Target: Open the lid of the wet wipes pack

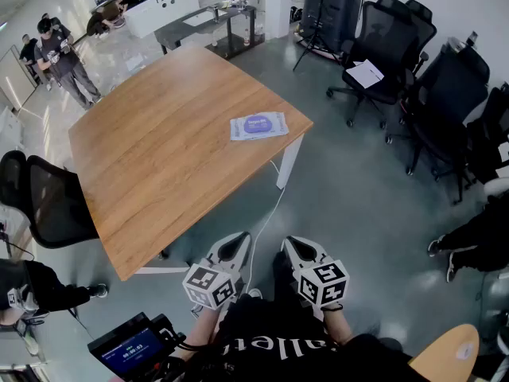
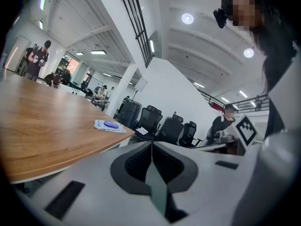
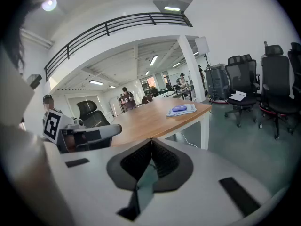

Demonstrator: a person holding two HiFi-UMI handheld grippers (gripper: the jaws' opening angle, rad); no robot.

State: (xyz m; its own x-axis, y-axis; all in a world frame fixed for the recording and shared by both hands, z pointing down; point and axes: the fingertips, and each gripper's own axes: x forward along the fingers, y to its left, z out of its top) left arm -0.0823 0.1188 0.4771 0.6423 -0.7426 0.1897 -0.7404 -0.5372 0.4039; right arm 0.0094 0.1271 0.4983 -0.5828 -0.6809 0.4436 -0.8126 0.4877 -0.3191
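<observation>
**Starting posture: both grippers idle, pack untouched on the table**

The grey-and-white left gripper (image 1: 241, 237) and the matching right gripper (image 1: 289, 242) hang side by side close to the person's body, below and off the near edge of the large light-brown wooden table (image 1: 151, 173). In the left gripper view (image 2: 151, 146) and the right gripper view (image 3: 151, 141) the ribbed black pads meet along a single seam. Each claw is therefore fully closed, with nothing between its jaws. This reads as a rest posture: neither tool is aimed down at a target, and both are well apart from the work, so the task appears not yet begun.

The flat, pale blue-white soft wet wipes pack (image 1: 258, 126) lies alone near the far right corner of the table, just inside its edges. It rests broad face up. That placement presents its oval purple lid (image 1: 257, 124) to an approach from above.

The pack looks thin and slightly crumpled at its borders (image 2: 110, 125). The lid sits low and flush at the centre (image 3: 179, 108), which suggests that it is closed; its hinge side and lifting tab are too small to tell.

Black wheeled office chairs (image 1: 390, 46) stand on the grey floor beyond the table.
</observation>
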